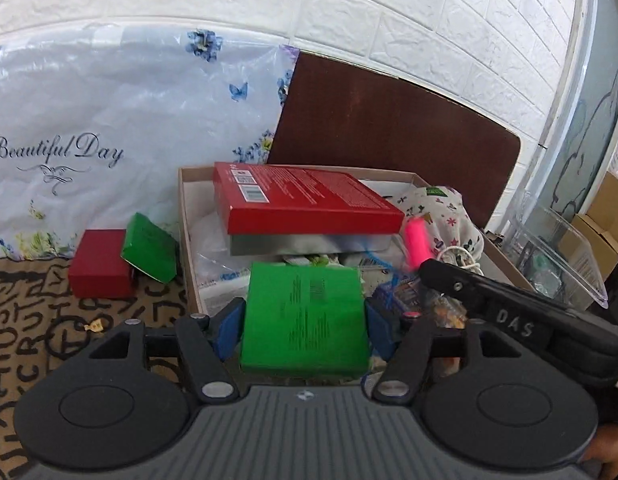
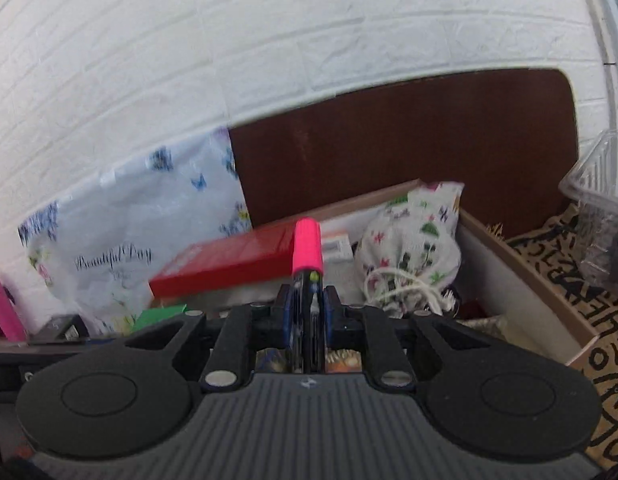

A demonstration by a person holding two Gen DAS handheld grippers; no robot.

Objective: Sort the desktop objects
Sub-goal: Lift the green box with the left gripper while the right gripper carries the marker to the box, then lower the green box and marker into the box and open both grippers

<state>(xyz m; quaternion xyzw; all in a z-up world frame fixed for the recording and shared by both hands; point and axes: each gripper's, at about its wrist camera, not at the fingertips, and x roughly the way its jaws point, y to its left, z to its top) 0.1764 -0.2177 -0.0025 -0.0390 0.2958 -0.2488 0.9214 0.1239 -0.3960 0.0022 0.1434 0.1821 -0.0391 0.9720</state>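
- The left gripper point(image 1: 305, 322) is clamped on a green box point(image 1: 303, 316), blue pads pressing on both of its sides. The box sits flat between the fingers, printed face up, right at the near end of the cardboard box point(image 1: 187, 240).
- The right gripper point(image 2: 309, 312) is closed tight around a pink-capped marker point(image 2: 307, 252), with the cap poking up and forward past the fingertips. In the left wrist view you can see that same marker point(image 1: 415, 242) hovering over the right side of the cardboard box.
- Inside the cardboard box there's a big red box point(image 1: 305, 200) lying tilted on top of a silver-grey tin point(image 1: 309, 242), plus a white drawstring pouch point(image 1: 449, 216) with little coloured prints tucked in the right corner. There's more small stuff under the grippers, but it's too jumbled to tell what's what.
- Off to the left of the cardboard box, out on the patterned tablecloth point(image 1: 29, 320), a small red box point(image 1: 99, 270) sits with a second green box point(image 1: 151, 248) leaning tilted against it.
- Behind those is a floral plastic bag point(image 1: 109, 120) that says "Beautiful Day", propped against the white brick wall point(image 1: 349, 8).
- A dark brown board point(image 1: 389, 120) stands behind the cardboard box.
- A clear plastic container point(image 1: 561, 256) sits on the far right, just beside the cardboard box.
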